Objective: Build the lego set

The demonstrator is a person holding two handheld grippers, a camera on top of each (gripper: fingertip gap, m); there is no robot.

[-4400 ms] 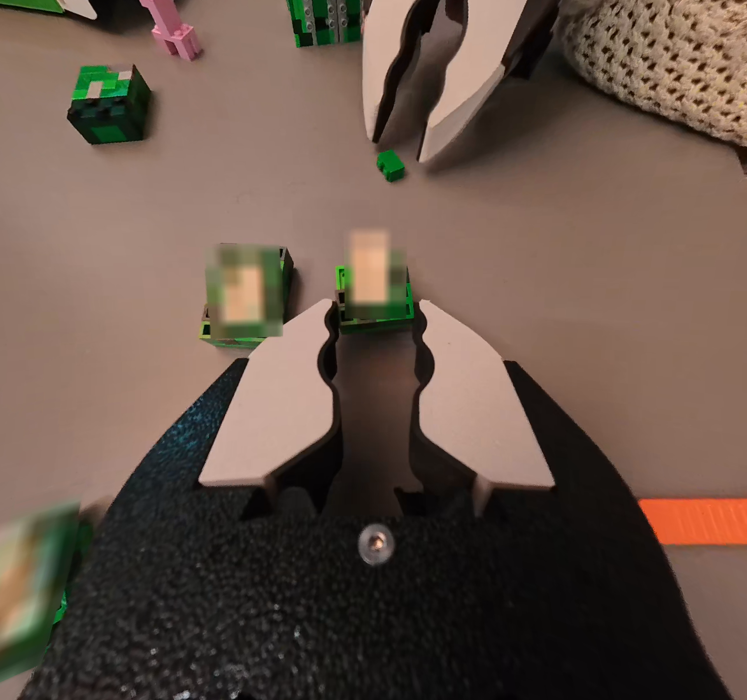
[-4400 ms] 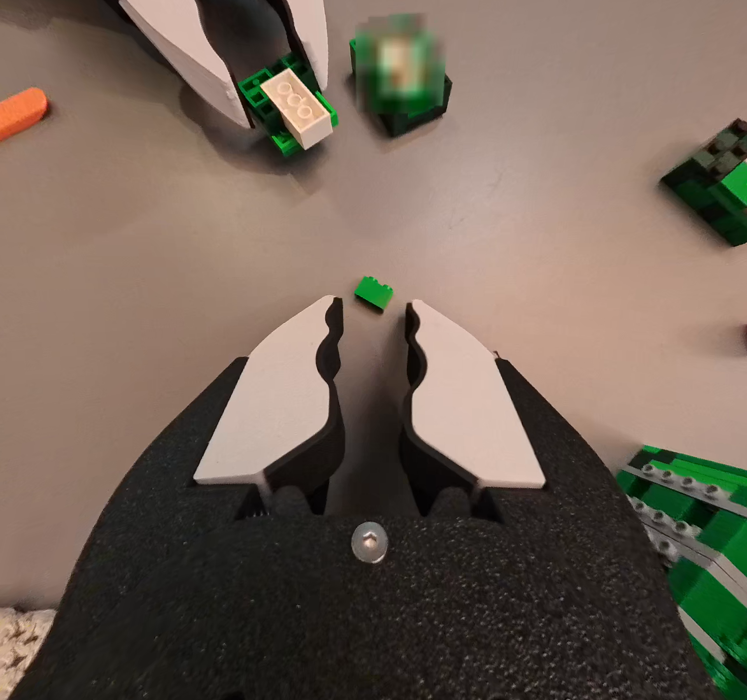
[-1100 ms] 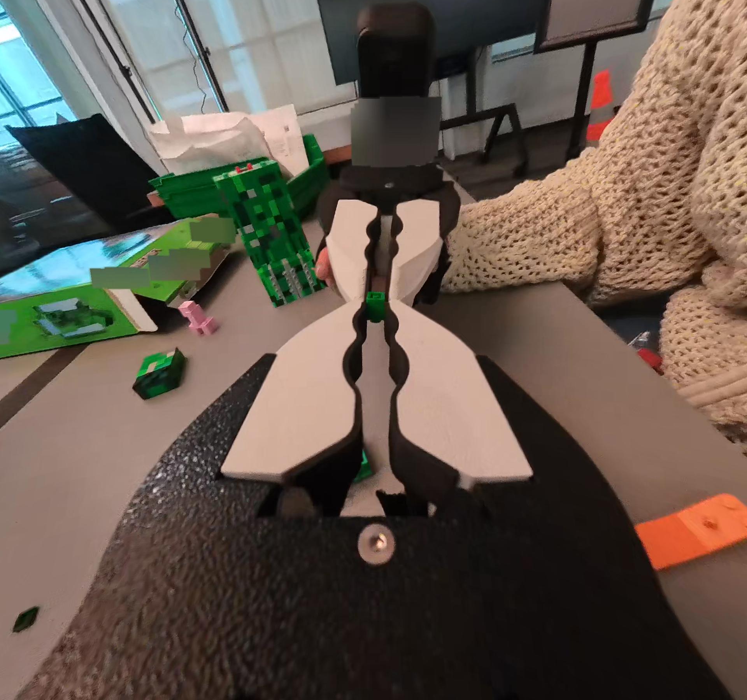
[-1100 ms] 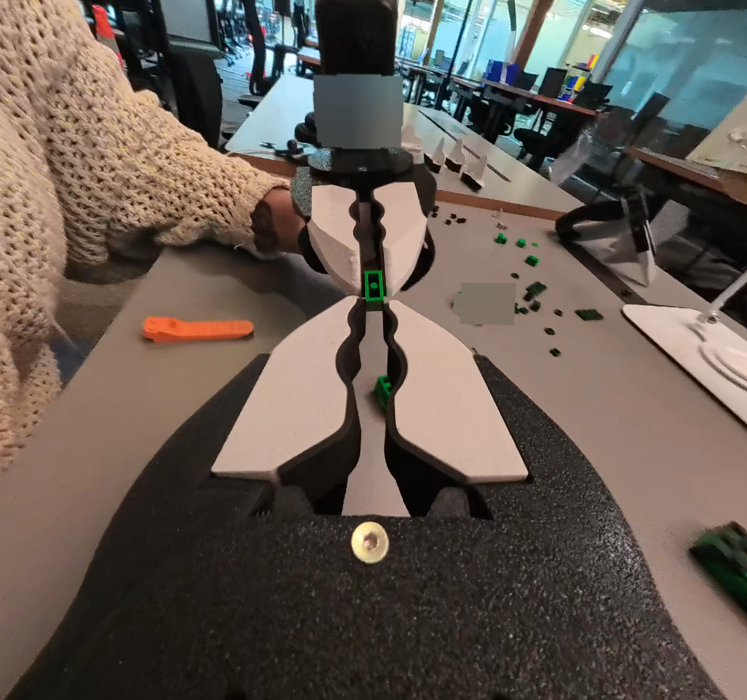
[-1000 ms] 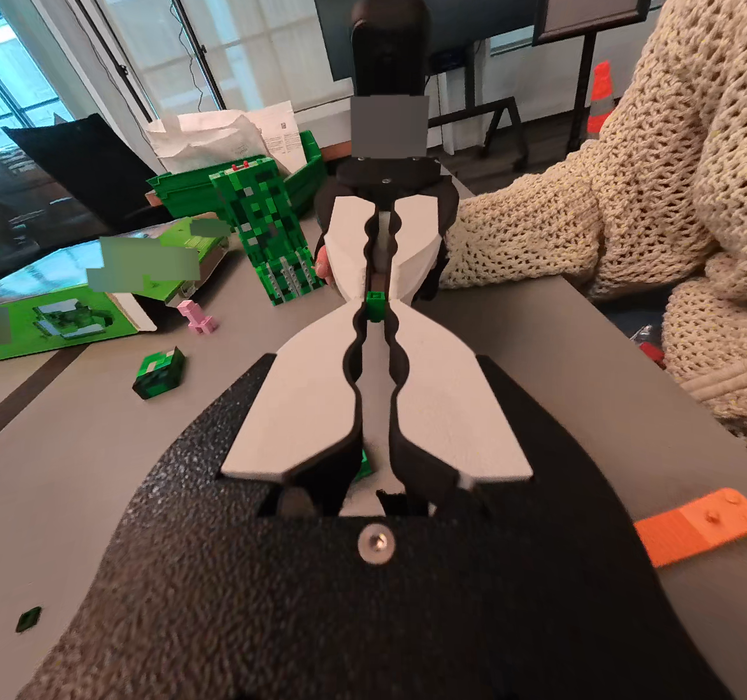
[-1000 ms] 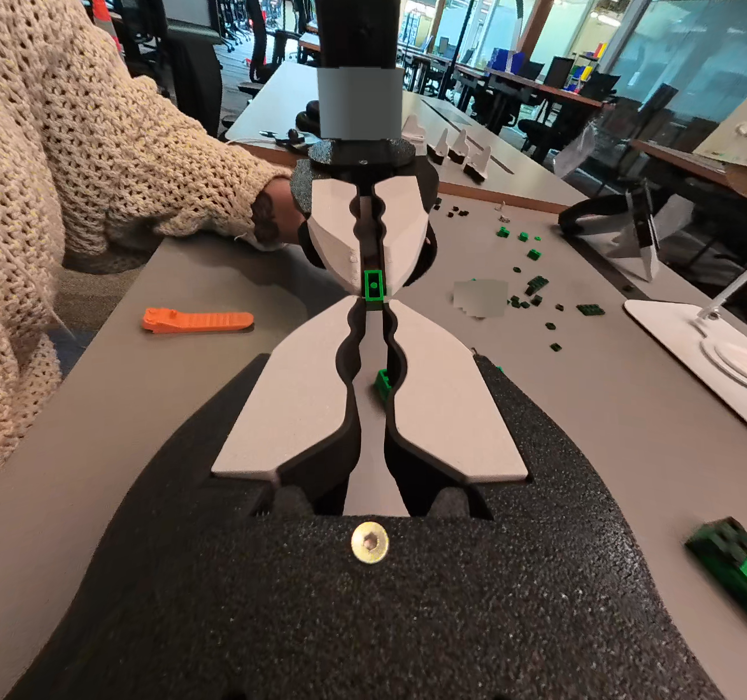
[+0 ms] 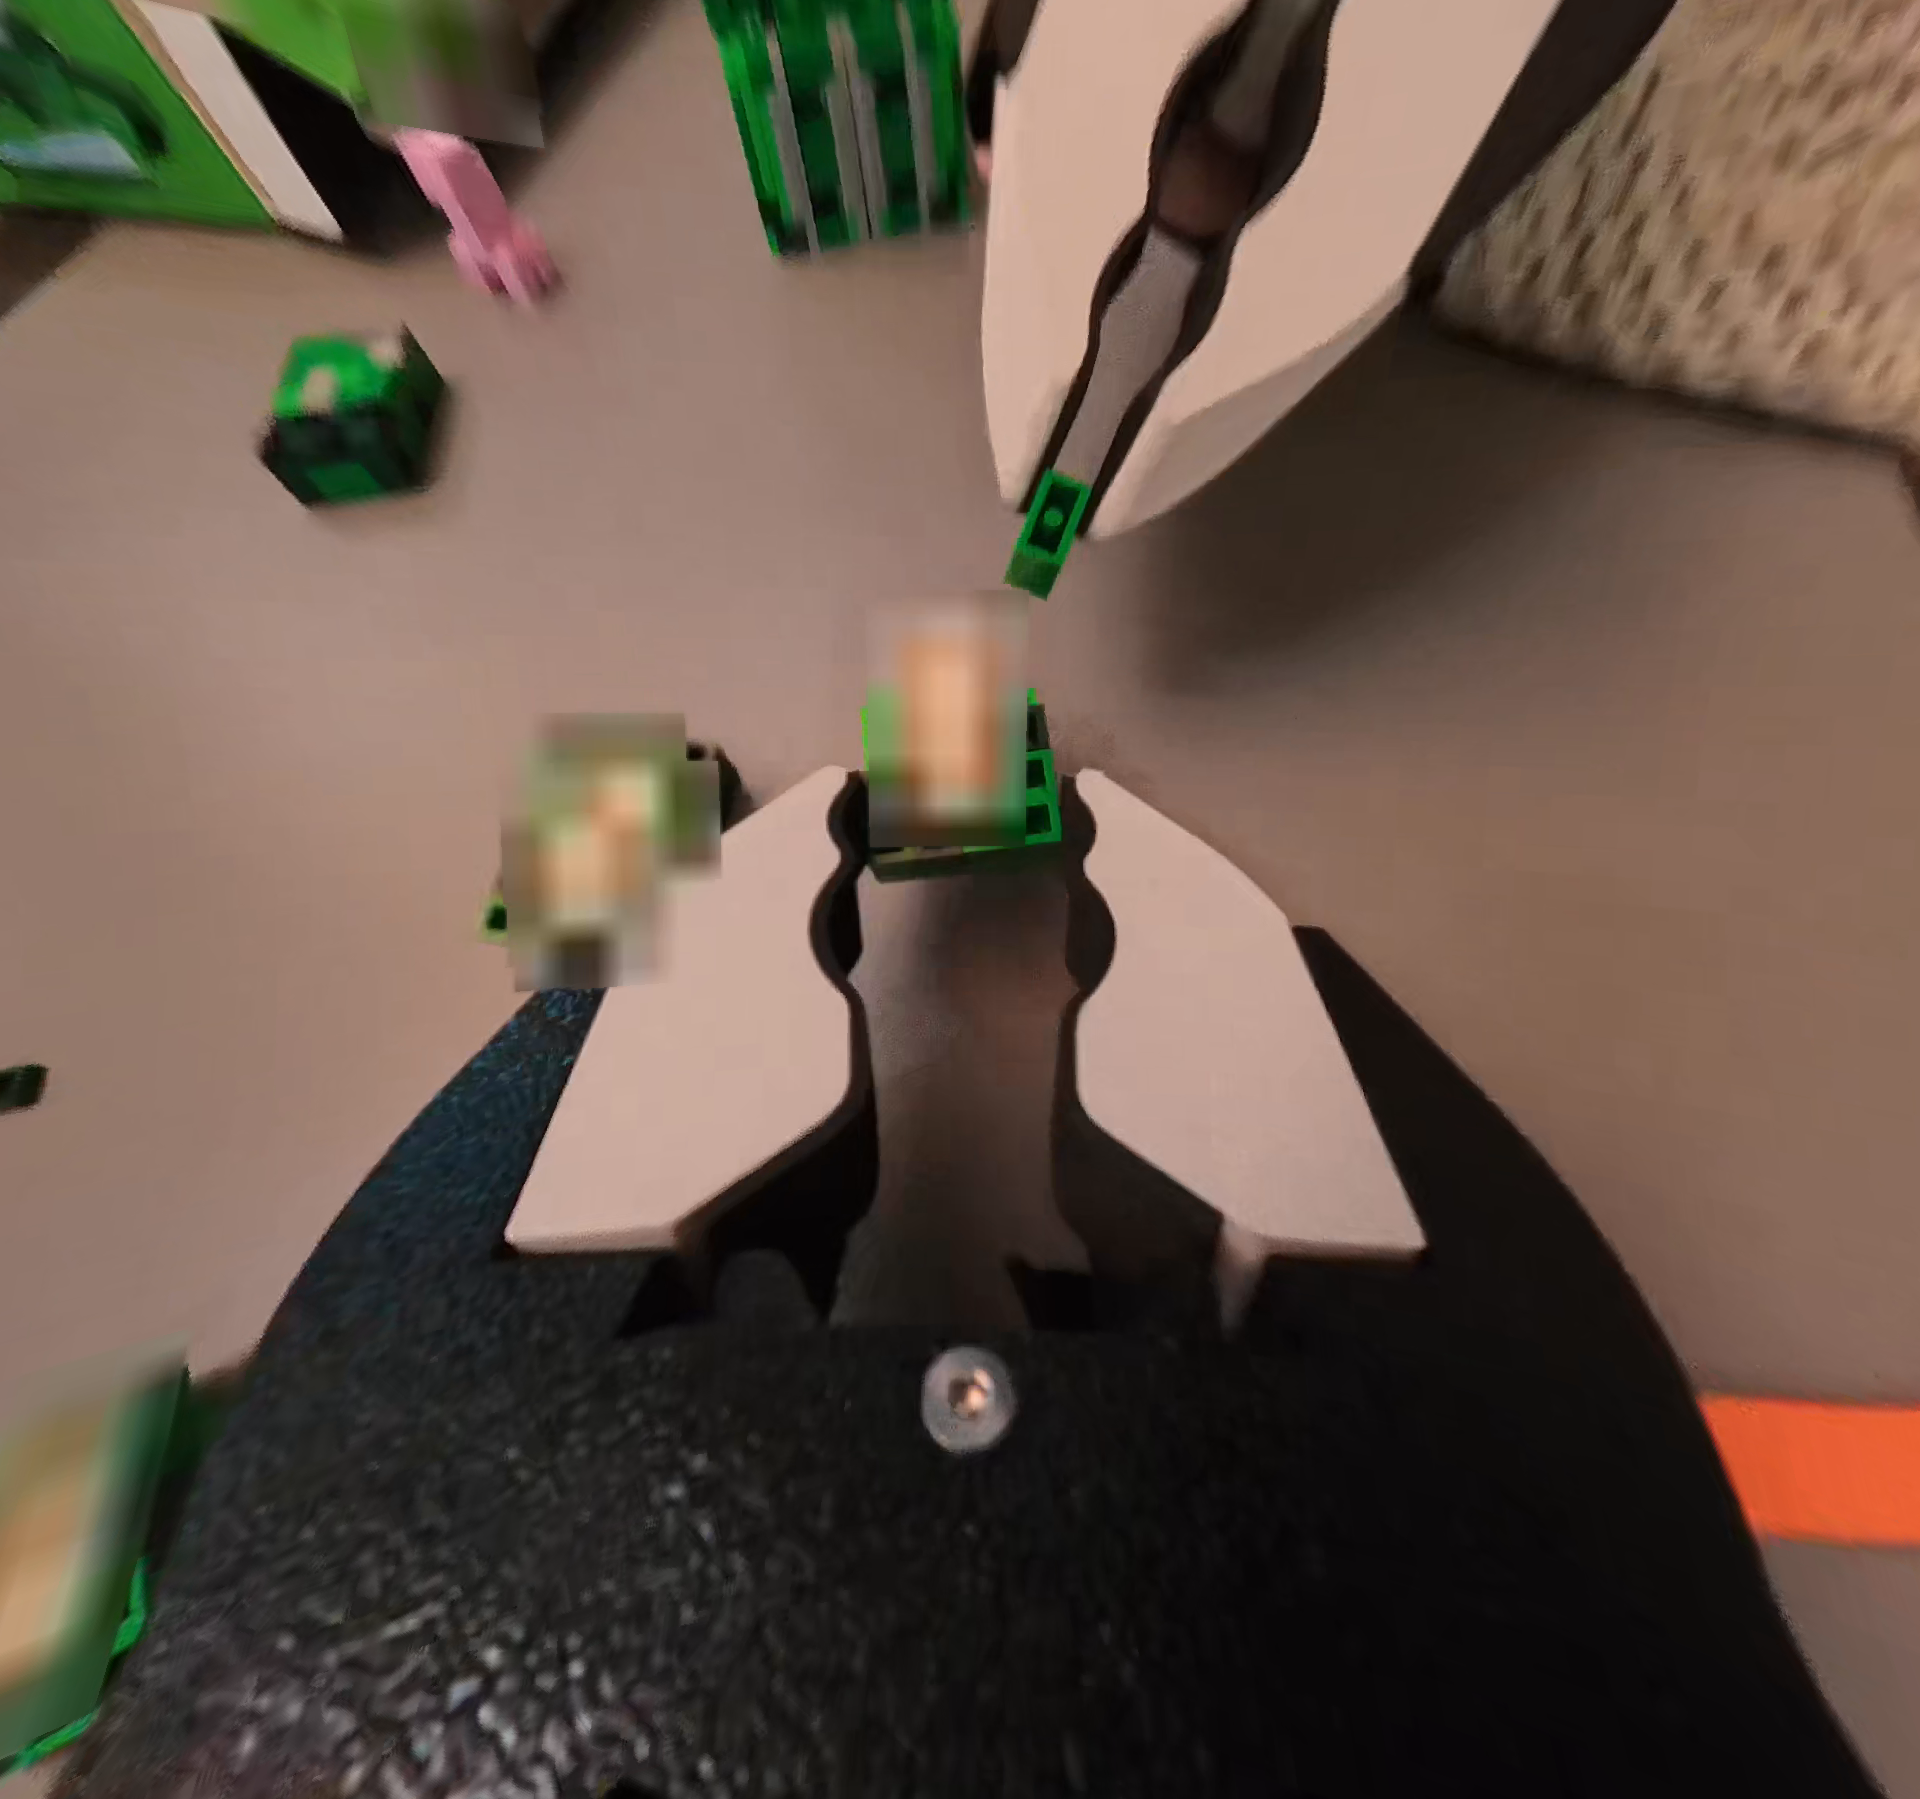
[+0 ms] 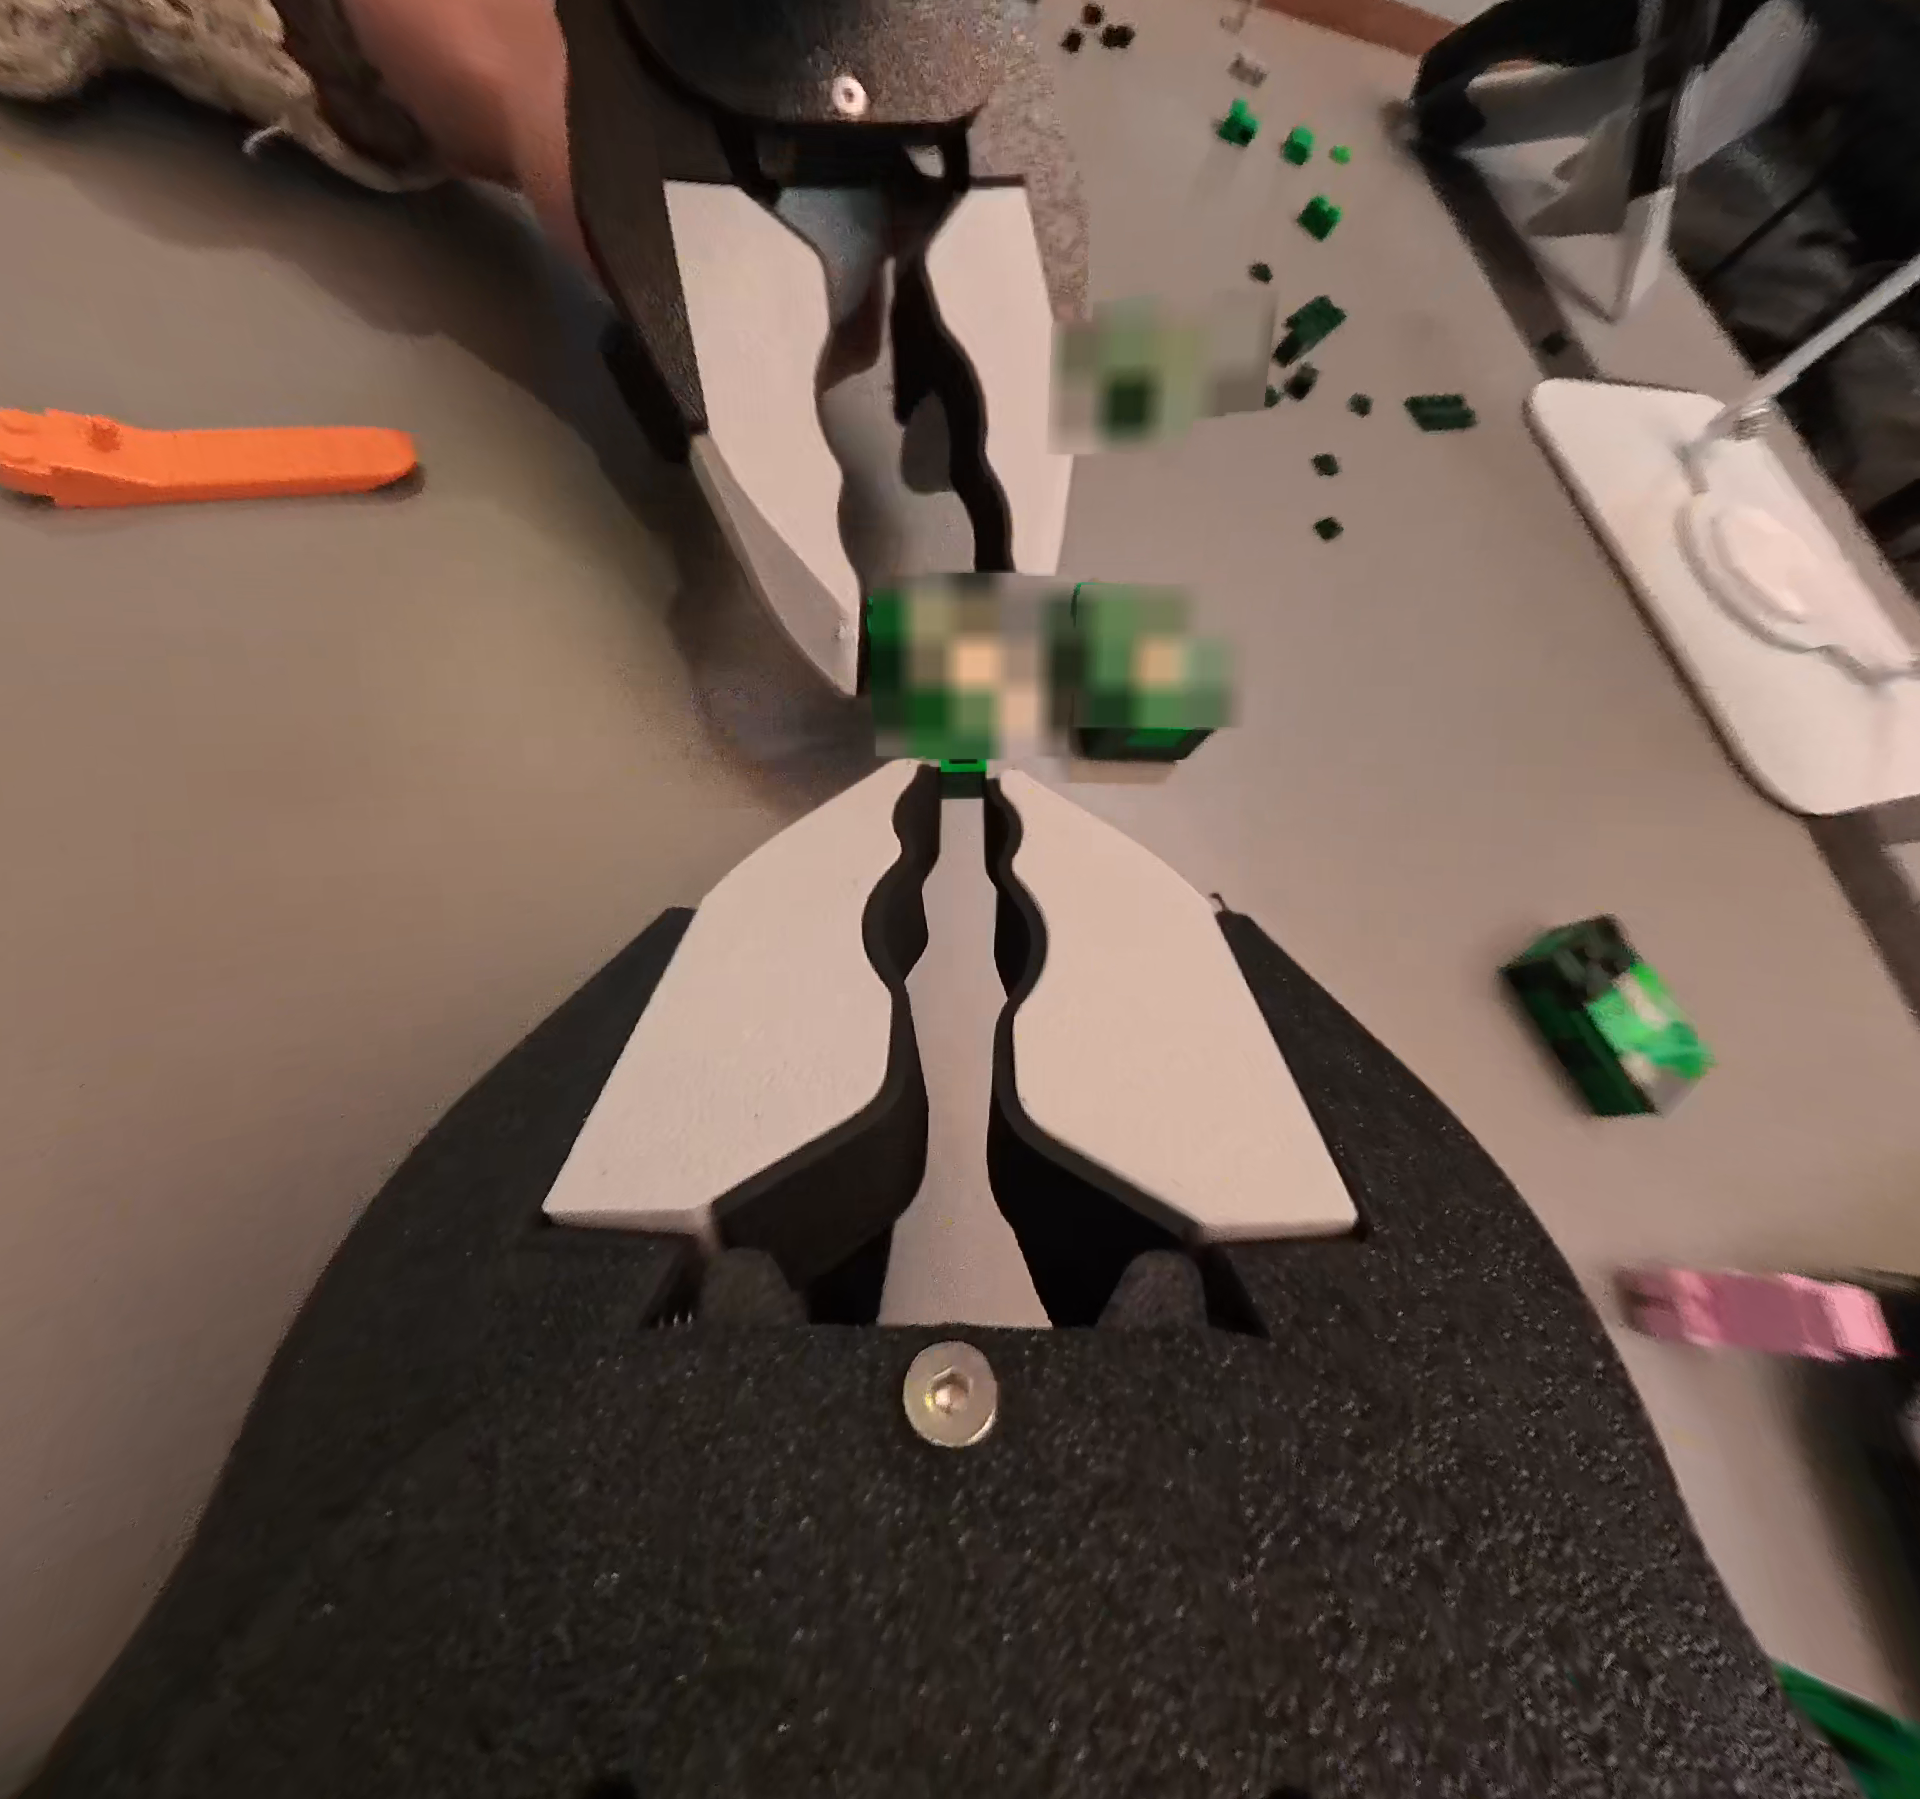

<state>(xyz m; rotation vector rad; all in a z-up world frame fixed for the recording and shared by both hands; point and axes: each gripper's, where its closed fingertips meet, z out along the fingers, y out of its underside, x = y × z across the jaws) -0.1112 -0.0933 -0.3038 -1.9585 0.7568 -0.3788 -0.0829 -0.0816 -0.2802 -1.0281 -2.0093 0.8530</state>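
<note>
Your right gripper [image 7: 1070, 513] is pinching the small green brick [image 7: 1047, 536] just above the green block [image 7: 1023, 804] that your spread left gripper [image 7: 961, 804] brackets; brick not yet seated, loose pieces [image 8: 1320, 217] beyond remain.

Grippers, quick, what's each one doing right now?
Left gripper: open around a small green assembly, not clamped.
Right gripper: shut on a small green brick.

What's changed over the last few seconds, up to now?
The right gripper picked the small green brick off the table, both grippers lifted tip to tip, and now they are back down. The left gripper again straddles the green base piece. The orange separator stayed put.
</note>
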